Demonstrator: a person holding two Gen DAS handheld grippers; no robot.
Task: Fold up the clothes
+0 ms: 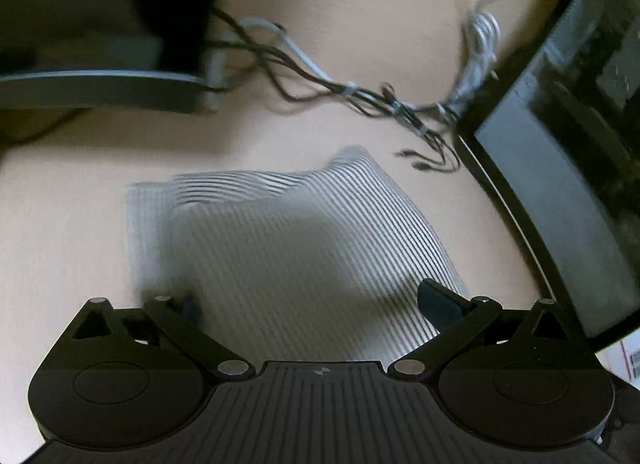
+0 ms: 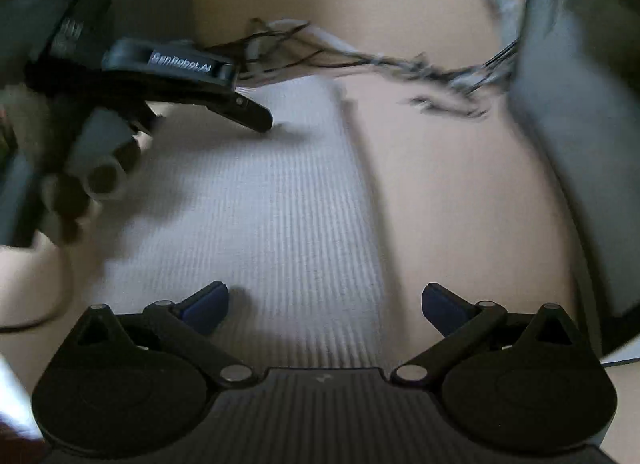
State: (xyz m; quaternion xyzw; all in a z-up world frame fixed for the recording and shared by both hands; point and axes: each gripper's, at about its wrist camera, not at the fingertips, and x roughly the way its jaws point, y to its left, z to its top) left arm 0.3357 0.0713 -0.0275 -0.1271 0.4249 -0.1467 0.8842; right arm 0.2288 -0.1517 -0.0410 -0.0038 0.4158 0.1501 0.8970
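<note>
A grey-and-white striped garment (image 1: pixel 288 248) lies folded into a rough rectangle on the beige table; it also shows in the right wrist view (image 2: pixel 256 199). My left gripper (image 1: pixel 312 304) is open just above its near part, fingers wide apart with cloth between them but not pinched. In the right wrist view the left gripper (image 2: pixel 252 111) hovers over the garment's far left corner. My right gripper (image 2: pixel 324 304) is open and empty above the garment's near right edge. Both views are motion-blurred.
A bundle of black and white cables (image 1: pixel 360 91) lies on the table behind the garment. A dark monitor (image 1: pixel 560 167) stands at the right, also seen blurred in the right wrist view (image 2: pixel 576 143). A grey stand base (image 1: pixel 100 87) sits at the far left.
</note>
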